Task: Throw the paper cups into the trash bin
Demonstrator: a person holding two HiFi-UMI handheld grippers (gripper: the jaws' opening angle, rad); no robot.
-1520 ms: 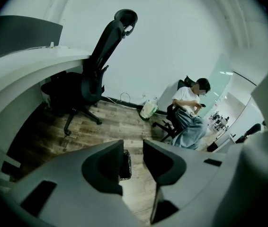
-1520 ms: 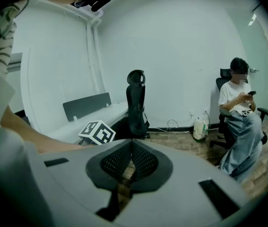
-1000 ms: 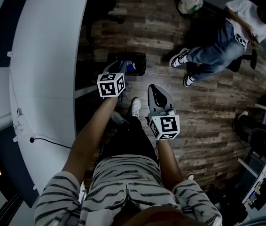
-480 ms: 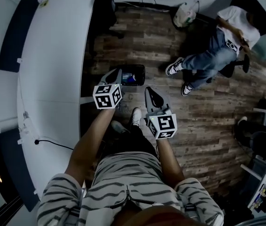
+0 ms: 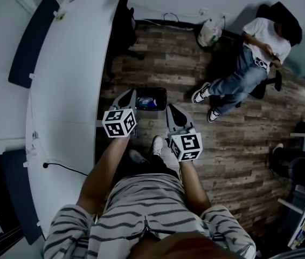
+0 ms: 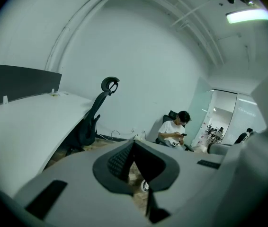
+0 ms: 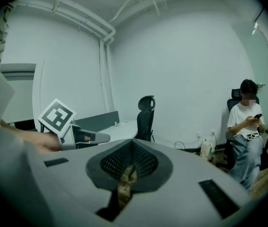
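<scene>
Head view
- Trash bin (image 5: 162, 102) on the wooden floor (image 5: 233, 139), close to the edge of the white desk (image 5: 66, 90), straight ahead of both grippers and between their tips
- Left gripper (image 5: 130, 96) with its tip at the bin's left rim as seen from above; touching or only overlapping in the view, cannot tell
- Right gripper (image 5: 171, 110) with its tip just beside the bin's near right corner
- Bin dark, rectangular, open at the top; blue and pale patch inside, too small to identify
- Seated person (image 5: 249, 63) well apart, across the floor; black office chair (image 5: 124, 31) at the far end of the desk

Left gripper view
- Jaws have just been closing; now pressed together tip to tip, nothing between them
- Bin itself hidden behind the gripper body
- Small pale round thing with a dark mark (image 6: 145, 186) visible through the slot below the jaw tips, against the floor; too small to name
- Desk to the left, office chair beside it, seated person beyond the tips against the far wall

Right gripper view
- Jaws pressed together at the tip, holding nothing; only a strip of wooden floor visible in the slot beneath
- Bin not visible past the gripper body
- Left gripper in view at left with its marker cube, level with this one, jaws together
- Office chair straight ahead at the desk's far end, seated person at right
</scene>
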